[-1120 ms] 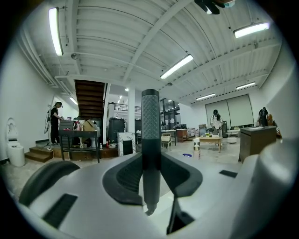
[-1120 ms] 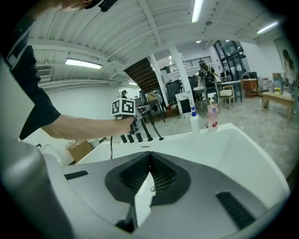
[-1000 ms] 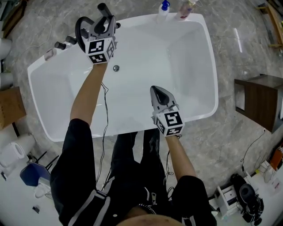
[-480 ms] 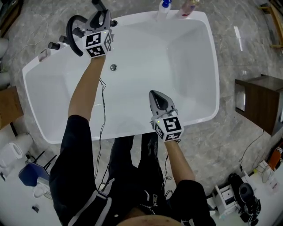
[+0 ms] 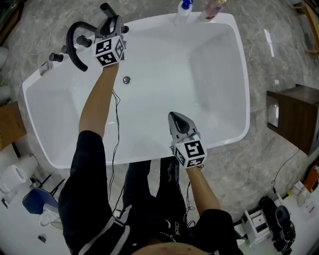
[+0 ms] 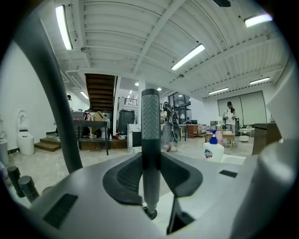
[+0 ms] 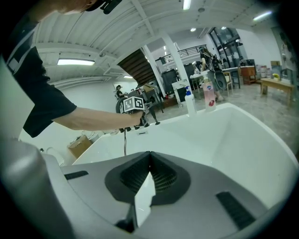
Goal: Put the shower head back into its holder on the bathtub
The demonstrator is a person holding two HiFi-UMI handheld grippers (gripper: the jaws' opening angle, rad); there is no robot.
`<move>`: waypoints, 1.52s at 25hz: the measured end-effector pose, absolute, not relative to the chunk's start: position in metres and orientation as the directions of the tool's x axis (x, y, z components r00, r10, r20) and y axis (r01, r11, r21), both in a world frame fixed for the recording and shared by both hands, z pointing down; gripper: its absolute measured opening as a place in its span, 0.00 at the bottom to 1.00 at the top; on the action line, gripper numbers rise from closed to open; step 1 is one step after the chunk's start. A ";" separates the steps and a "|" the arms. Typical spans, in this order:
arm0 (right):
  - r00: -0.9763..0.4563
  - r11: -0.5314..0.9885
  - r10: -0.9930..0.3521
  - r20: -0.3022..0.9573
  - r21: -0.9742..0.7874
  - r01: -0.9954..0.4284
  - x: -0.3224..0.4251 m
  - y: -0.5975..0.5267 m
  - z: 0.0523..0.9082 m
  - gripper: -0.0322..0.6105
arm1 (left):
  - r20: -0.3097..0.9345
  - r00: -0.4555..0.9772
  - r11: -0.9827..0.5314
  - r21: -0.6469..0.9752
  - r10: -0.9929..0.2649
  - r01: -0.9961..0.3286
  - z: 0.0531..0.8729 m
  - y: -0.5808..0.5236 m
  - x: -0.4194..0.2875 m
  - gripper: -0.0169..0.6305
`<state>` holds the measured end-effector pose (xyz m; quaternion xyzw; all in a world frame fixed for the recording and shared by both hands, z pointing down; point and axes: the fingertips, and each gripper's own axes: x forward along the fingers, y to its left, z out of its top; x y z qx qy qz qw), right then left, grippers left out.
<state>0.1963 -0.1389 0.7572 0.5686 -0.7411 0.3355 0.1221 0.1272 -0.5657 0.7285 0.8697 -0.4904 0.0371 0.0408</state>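
The shower head is a dark, textured stick (image 6: 150, 121) standing upright between the jaws of my left gripper (image 6: 150, 161), which is shut on it. In the head view my left gripper (image 5: 115, 24) hangs over the far left corner of the white bathtub (image 5: 209, 64), with the shower head's black end (image 5: 105, 8) poking out beyond it. Its black hose (image 5: 74, 47) arcs to the left. Dark knobs (image 5: 55, 57) stand on the rim there; I cannot make out the holder. My right gripper (image 5: 173, 117) is shut and empty, over the tub's near side.
Two bottles (image 5: 184, 7) stand on the tub's far rim, and show beside each other in the right gripper view as bottles (image 7: 189, 102). A brown cabinet (image 5: 294, 117) stands on the floor to the right. The tub's drain (image 5: 126, 79) lies below my left arm.
My left gripper has carried the shower head left toward the tub's corner, and the hose has swung left with it. The right gripper has sunk a little and stays shut.
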 end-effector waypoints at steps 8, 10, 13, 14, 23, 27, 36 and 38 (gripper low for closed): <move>-0.310 0.093 -0.759 0.573 -0.376 -0.922 0.201 -0.133 0.772 0.06 | 0.137 0.500 -0.499 0.044 -0.855 -0.866 0.758 -0.581 0.130 0.23; -0.308 0.085 -0.759 0.574 -0.381 -0.921 0.202 -0.131 0.775 0.06 | 0.149 0.502 -0.501 0.045 -0.852 -0.864 0.766 -0.583 0.131 0.23; -0.302 0.069 -0.761 0.574 -0.391 -0.918 0.204 -0.128 0.781 0.06 | 0.152 0.500 -0.498 0.053 -0.853 -0.865 0.773 -0.587 0.133 0.23; -0.302 0.066 -0.761 0.575 -0.394 -0.917 0.203 -0.128 0.782 0.06 | 0.155 0.500 -0.499 0.050 -0.852 -0.865 0.775 -0.588 0.134 0.23; -0.280 0.028 -0.762 0.583 -0.402 -0.915 0.210 -0.122 0.787 0.06 | 0.192 0.477 -0.478 0.042 -0.858 -0.877 0.797 -0.586 0.128 0.23; -0.281 0.029 -0.763 0.582 -0.403 -0.915 0.209 -0.121 0.788 0.06 | 0.218 0.477 -0.480 0.041 -0.852 -0.876 0.807 -0.582 0.127 0.23; -0.290 0.032 -0.764 0.577 -0.415 -0.909 0.196 -0.115 0.784 0.06 | 0.292 0.512 -0.527 0.029 -0.808 -0.849 0.811 -0.570 0.128 0.27; -0.285 0.030 -0.768 0.573 -0.413 -0.910 0.197 -0.114 0.779 0.06 | 0.307 0.515 -0.530 0.042 -0.800 -0.847 0.809 -0.562 0.127 0.30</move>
